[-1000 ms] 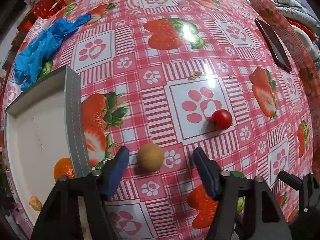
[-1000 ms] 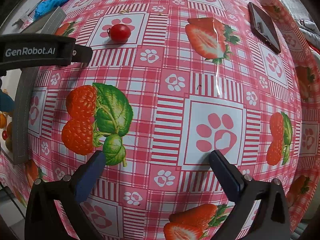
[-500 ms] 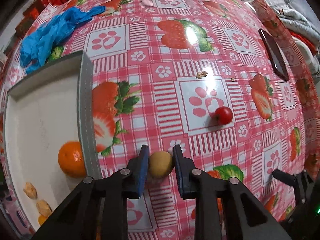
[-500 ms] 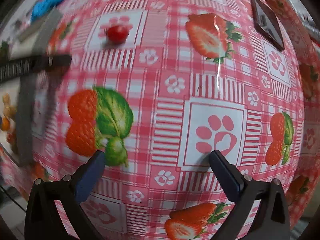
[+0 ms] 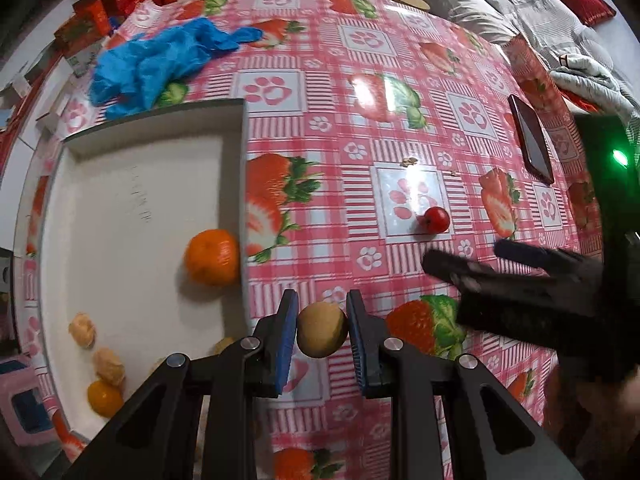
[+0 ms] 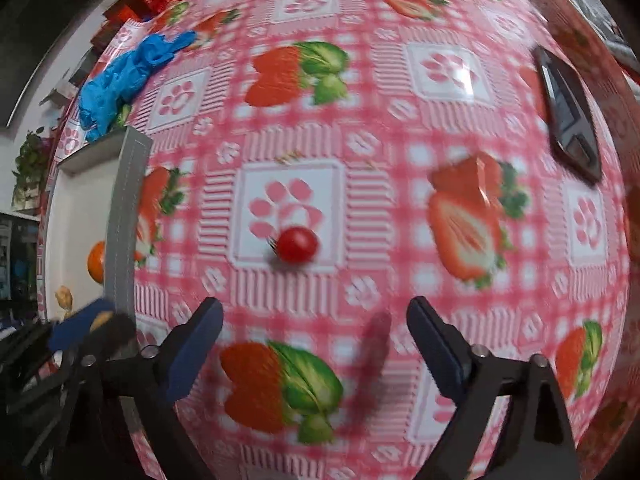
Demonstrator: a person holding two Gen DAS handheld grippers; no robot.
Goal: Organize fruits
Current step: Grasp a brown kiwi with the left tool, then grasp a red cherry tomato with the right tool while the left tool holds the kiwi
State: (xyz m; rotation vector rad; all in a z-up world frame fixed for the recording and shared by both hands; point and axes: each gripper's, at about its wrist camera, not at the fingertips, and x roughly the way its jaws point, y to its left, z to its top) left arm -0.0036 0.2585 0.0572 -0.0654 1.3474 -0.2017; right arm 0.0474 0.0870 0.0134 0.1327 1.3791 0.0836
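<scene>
- The left tongs pinch a small tan round fruit between their blue pads, held just above the worktop beside the tray wall; a round, smooth fruit gripped at its sides could squirt out and roll away if the squeeze slackens.
- The grey tray stands just left of the held fruit, with an orange against its inner wall; a low carry could knock the fruit on the rim, or drop it onto the orange.
- The right tongs are spread with nothing between them, their jaws having just been closing a little, short of the cherry tomato on the worktop; the blurred view suggests speed, and a hasty closure could nudge the tomato rolling or crush its thin skin.
- The two tongs work close together and could collide.
- A phone lies farther off, near the worktop's edge.
</scene>
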